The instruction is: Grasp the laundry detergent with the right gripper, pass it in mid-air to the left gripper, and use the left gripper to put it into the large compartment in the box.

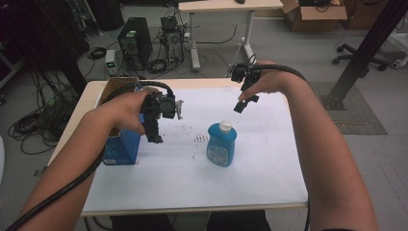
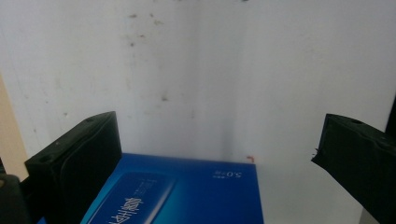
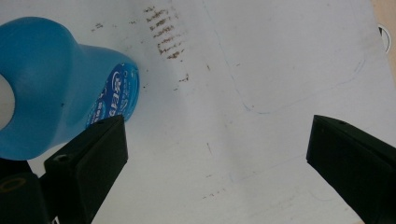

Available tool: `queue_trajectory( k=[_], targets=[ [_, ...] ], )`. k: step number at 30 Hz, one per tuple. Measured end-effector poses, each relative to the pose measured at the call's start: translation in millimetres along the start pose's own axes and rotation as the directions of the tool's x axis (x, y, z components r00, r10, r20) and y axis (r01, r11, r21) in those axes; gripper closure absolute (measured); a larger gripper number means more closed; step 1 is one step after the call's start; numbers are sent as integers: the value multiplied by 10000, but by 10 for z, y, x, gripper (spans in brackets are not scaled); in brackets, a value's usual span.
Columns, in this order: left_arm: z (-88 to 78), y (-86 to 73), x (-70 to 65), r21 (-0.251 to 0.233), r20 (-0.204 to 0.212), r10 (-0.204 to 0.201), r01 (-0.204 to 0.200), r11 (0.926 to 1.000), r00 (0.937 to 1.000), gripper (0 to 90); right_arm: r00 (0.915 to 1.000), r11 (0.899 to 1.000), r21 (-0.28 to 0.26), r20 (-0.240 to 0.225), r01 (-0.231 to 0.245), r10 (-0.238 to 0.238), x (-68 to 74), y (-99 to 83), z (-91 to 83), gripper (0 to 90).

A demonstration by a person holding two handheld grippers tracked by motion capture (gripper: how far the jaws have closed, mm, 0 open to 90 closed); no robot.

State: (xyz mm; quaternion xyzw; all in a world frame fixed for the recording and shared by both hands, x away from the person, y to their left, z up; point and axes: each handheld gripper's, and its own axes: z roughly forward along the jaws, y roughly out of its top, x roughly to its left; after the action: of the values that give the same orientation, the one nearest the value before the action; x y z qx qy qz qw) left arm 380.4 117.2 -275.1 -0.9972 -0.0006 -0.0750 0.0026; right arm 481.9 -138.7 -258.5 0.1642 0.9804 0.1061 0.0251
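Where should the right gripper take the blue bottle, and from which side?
Grip the blue bottle at its narrow shoulder just under the white cap, coming straight down from above. It stands upright with bare table all round, and it tapers toward the cap, so the jaws probably span it best there. The right gripper hangs open just up and right of it.

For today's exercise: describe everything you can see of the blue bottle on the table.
The blue bottle looks like glossy plastic, with a white cap, narrow shoulders widening to a rounded body, and a blue-and-white printed label on its front. It stands upright near the middle of the white table, resting on its base. Nothing else touches it.
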Motion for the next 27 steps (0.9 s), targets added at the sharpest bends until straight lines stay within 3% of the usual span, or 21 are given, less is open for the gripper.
queue_trajectory(
  k=[6,13,20,27],
  targets=[
    [3,58,-334,-55,9,380,-380,9993,9993,6,10000,9996,-274,-41,0,-1,31,-64,4,53],
    [53,22,-531,-459,241,402,-391,9982,9989,5,9999,9994,-342,-108,-37,33,42,-121,32,54],
    [93,-52,-667,-60,301,497,-496,9988,9983,4,10000,9992,-392,-14,62,-62,94,-202,-13,54],
    [97,-68,-697,-1,253,644,-645,9979,9976,5,10000,9986,-523,-57,-52,49,142,-375,-16,56]
  ],
)
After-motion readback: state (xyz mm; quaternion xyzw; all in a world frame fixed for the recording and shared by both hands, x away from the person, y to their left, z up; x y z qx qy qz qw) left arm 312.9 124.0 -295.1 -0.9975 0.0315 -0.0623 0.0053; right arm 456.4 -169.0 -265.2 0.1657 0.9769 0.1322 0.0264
